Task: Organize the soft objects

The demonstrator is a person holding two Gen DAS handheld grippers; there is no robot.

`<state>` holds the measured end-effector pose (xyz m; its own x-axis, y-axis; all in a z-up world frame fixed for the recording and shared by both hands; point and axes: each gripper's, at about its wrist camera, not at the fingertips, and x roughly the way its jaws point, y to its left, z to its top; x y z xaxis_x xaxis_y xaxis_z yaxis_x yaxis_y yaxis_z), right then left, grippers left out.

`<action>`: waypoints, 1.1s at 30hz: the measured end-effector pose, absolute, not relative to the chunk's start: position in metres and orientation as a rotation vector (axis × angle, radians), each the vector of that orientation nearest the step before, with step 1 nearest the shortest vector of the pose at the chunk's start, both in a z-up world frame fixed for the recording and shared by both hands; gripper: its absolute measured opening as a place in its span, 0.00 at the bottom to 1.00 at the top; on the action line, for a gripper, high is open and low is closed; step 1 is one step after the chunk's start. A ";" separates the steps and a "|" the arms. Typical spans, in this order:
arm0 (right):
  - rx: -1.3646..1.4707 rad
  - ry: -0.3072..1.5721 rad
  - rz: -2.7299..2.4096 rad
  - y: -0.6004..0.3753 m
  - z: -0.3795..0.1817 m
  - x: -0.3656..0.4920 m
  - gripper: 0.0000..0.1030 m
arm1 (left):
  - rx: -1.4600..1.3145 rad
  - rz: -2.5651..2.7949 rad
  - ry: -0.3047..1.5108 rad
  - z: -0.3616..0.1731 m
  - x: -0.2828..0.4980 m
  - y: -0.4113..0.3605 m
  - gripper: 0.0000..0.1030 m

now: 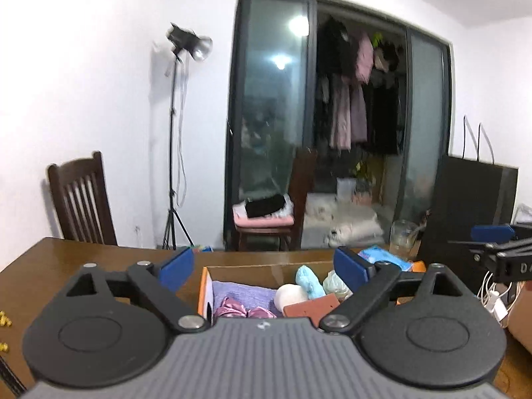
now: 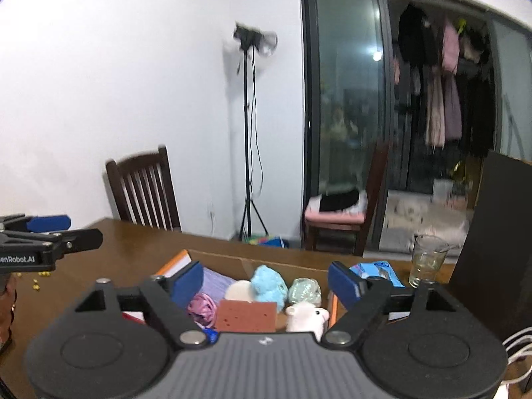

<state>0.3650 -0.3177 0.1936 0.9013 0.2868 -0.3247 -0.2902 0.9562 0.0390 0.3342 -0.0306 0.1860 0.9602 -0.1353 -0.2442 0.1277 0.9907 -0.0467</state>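
An open cardboard box (image 1: pixel 256 267) (image 2: pixel 229 259) stands on the wooden table. It holds a purple towel (image 1: pixel 242 292), a pink satin scrunchie (image 1: pixel 232 311) (image 2: pixel 201 306), a white ball (image 1: pixel 291 296), a light blue plush (image 1: pixel 309 281) (image 2: pixel 267 282), a pale green bundle (image 2: pixel 304 291), a brown sponge (image 1: pixel 312 307) (image 2: pixel 246 316) and a white plush sheep (image 2: pixel 307 317). My left gripper (image 1: pixel 262 271) is open and empty above the box. My right gripper (image 2: pixel 266 281) is open and empty above the box.
A glass cup (image 2: pixel 427 261) and a blue packet (image 2: pixel 379 271) sit right of the box, beside a black bag (image 2: pixel 498 232). Small yellow bits (image 2: pixel 36 282) lie on the table at left. Chairs (image 2: pixel 143 193) and a light stand (image 2: pixel 249 133) stand behind the table.
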 end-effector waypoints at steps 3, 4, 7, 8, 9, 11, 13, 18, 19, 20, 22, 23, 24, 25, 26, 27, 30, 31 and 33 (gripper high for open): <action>0.000 0.266 0.294 -0.319 0.180 0.327 0.87 | -0.018 -0.137 0.198 0.175 0.296 -0.028 0.98; -0.001 0.245 0.293 -0.318 0.174 0.313 0.87 | -0.015 -0.145 0.194 0.170 0.285 -0.026 0.98; -0.013 0.219 0.277 -0.316 0.154 0.278 0.89 | -0.020 -0.140 0.191 0.151 0.245 -0.019 0.98; -0.013 0.216 0.275 -0.316 0.146 0.266 0.89 | -0.019 -0.131 0.186 0.145 0.233 -0.016 0.99; -0.011 0.218 0.276 -0.315 0.139 0.254 0.90 | -0.018 -0.126 0.176 0.138 0.219 -0.013 0.99; -0.010 0.232 0.281 -0.311 0.123 0.230 0.90 | -0.007 -0.115 0.163 0.125 0.191 -0.010 1.00; -0.013 0.239 0.273 -0.307 0.107 0.205 0.91 | 0.016 -0.104 0.157 0.110 0.162 -0.005 1.00; -0.108 0.251 0.284 -0.286 0.074 0.141 0.92 | 0.013 -0.068 0.178 0.076 0.098 0.002 1.00; -0.109 0.265 0.277 -0.283 0.068 0.128 0.92 | -0.003 -0.065 0.189 0.072 0.087 0.004 1.00; -0.089 0.283 0.273 -0.281 0.062 0.116 0.92 | -0.018 -0.063 0.197 0.067 0.076 0.005 1.00; -0.021 0.330 0.276 -0.279 0.052 0.096 0.92 | -0.028 -0.043 0.219 0.061 0.058 0.010 1.00; 0.014 0.345 0.287 -0.279 0.047 0.086 0.92 | -0.021 -0.037 0.225 0.058 0.052 0.011 1.00; 0.041 0.359 0.297 -0.279 0.041 0.076 0.92 | -0.008 -0.039 0.233 0.055 0.044 0.011 1.00; 0.058 0.371 0.298 -0.278 0.035 0.064 0.92 | 0.005 -0.045 0.243 0.051 0.037 0.011 1.00; 0.064 0.374 0.293 -0.278 0.029 0.052 0.92 | 0.015 -0.050 0.254 0.048 0.031 0.010 1.00; 0.068 0.377 0.287 -0.279 0.024 0.044 0.92 | 0.023 -0.053 0.266 0.044 0.026 0.008 1.00; 0.082 0.375 0.266 -0.280 0.018 0.035 0.92 | 0.027 -0.056 0.294 0.036 0.023 0.006 1.00; 0.081 0.372 0.254 -0.280 0.018 0.035 0.92 | 0.030 -0.060 0.299 0.035 0.023 0.004 1.00; 0.087 0.360 0.237 -0.281 0.020 0.034 0.92 | 0.035 -0.070 0.290 0.035 0.022 0.002 1.00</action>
<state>0.0339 -0.2811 0.0198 0.9087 0.2448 -0.3381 -0.2141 0.9687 0.1261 0.0219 0.0021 0.0351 0.9558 -0.0641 -0.2868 0.0743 0.9969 0.0248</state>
